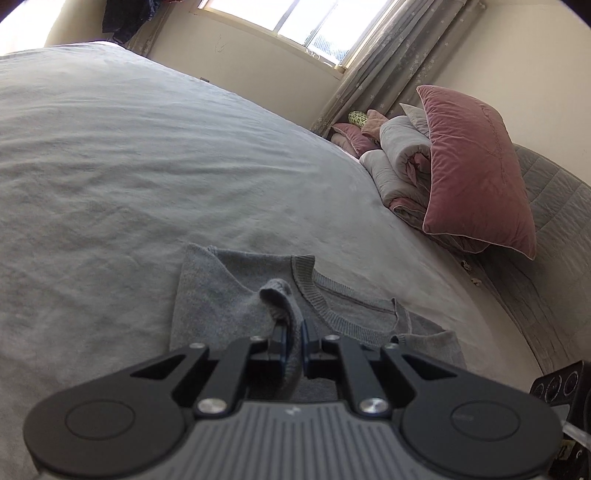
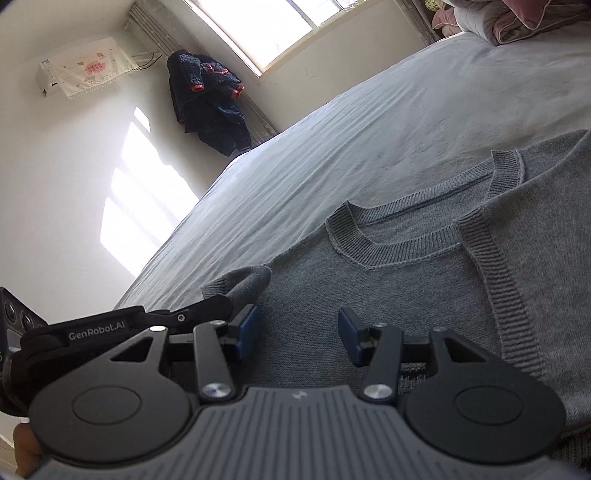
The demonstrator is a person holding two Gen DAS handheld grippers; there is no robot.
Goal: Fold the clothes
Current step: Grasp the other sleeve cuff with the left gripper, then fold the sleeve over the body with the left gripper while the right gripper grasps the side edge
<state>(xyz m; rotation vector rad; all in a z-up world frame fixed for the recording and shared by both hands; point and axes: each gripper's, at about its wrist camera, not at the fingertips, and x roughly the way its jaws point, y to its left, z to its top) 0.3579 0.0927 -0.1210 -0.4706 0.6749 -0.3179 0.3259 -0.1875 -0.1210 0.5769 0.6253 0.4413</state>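
Note:
A grey knit sweater [image 1: 229, 295] lies on the grey bed sheet [image 1: 147, 166], its ribbed neckline [image 1: 325, 306] facing away from me. My left gripper [image 1: 293, 332] is shut on a fold of the sweater's fabric, which stands up between the blue pads. In the right wrist view the sweater [image 2: 406, 280] lies spread flat, with one ribbed cuff [image 2: 498, 280] laid across its chest. My right gripper [image 2: 299, 328] is open and empty just above the sweater's body. The left gripper [image 2: 207, 310] shows there at the left, holding a sleeve end [image 2: 240, 280].
A pink pillow [image 1: 476, 173] and rolled grey bedding [image 1: 399, 162] are stacked at the headboard [image 1: 554, 221]. A window [image 1: 295, 22] with curtains is behind the bed. Dark clothes [image 2: 210, 103] hang in the room corner beside an air conditioner [image 2: 85, 66]. The bed's edge [image 2: 166, 243] drops off at the left.

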